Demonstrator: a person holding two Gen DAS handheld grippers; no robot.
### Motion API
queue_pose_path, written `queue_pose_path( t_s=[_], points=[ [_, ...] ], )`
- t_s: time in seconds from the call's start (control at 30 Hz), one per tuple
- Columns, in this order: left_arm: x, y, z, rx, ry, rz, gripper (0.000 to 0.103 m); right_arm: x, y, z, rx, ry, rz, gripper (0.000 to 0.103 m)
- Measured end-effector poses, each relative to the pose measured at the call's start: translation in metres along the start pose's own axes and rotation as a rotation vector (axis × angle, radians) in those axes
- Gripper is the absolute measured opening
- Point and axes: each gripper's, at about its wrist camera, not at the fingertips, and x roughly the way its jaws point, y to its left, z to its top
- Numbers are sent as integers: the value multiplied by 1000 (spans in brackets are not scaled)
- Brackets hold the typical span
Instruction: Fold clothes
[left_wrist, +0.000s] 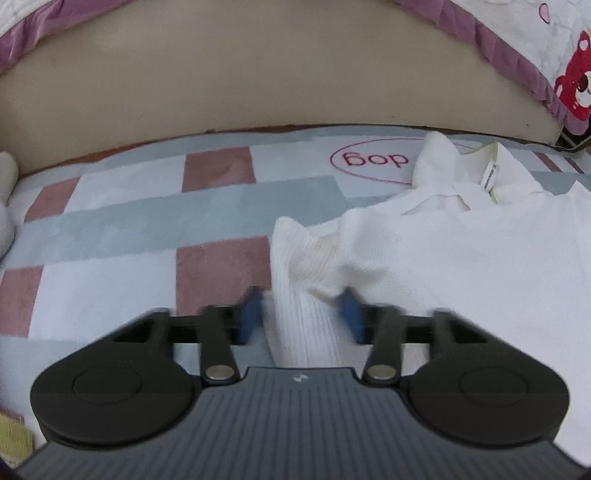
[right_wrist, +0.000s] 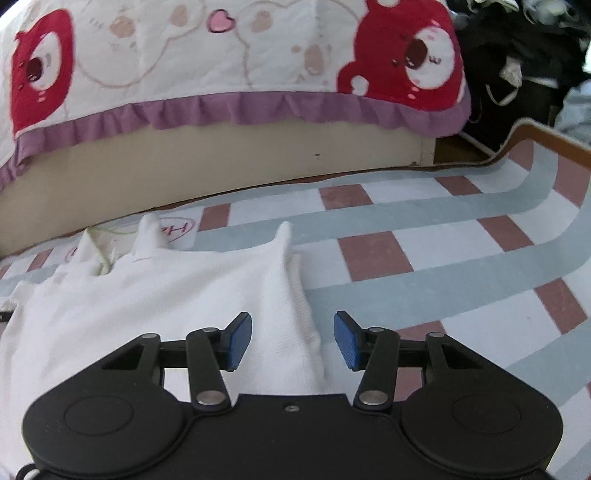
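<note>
A white knitted top (left_wrist: 461, 251) lies on a checked rug (left_wrist: 122, 236), collar toward the far edge. In the left wrist view its ribbed left sleeve (left_wrist: 299, 280) runs between the blue pads of my left gripper (left_wrist: 301, 314), whose jaws stand open around it, with gaps at both pads. In the right wrist view the same top (right_wrist: 155, 295) lies at left and centre. My right gripper (right_wrist: 293, 339) is open over the top's right edge, with the cloth between the pads but not pinched.
A beige bed base (left_wrist: 258, 81) with a purple-frilled bear-print cover (right_wrist: 221, 55) stands along the rug's far edge. A white plush object (left_wrist: 5, 206) sits at far left. Dark clutter (right_wrist: 517, 55) is piled at the far right.
</note>
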Motion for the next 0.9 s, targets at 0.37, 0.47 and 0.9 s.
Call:
queue_pose_path(
  t_s=[0.37,0.47,0.9],
  points=[
    [-21,1,-18,-120,-87,197,4,52,-2,-3,-7,9,82,6],
    [-21,0,-13,-105,-71,266,6,39,-1,4,-24,-65,23,4],
    [-117,16,-67,-295,147,7,41,-20,-13,-6,309,23,-10,54]
  ],
)
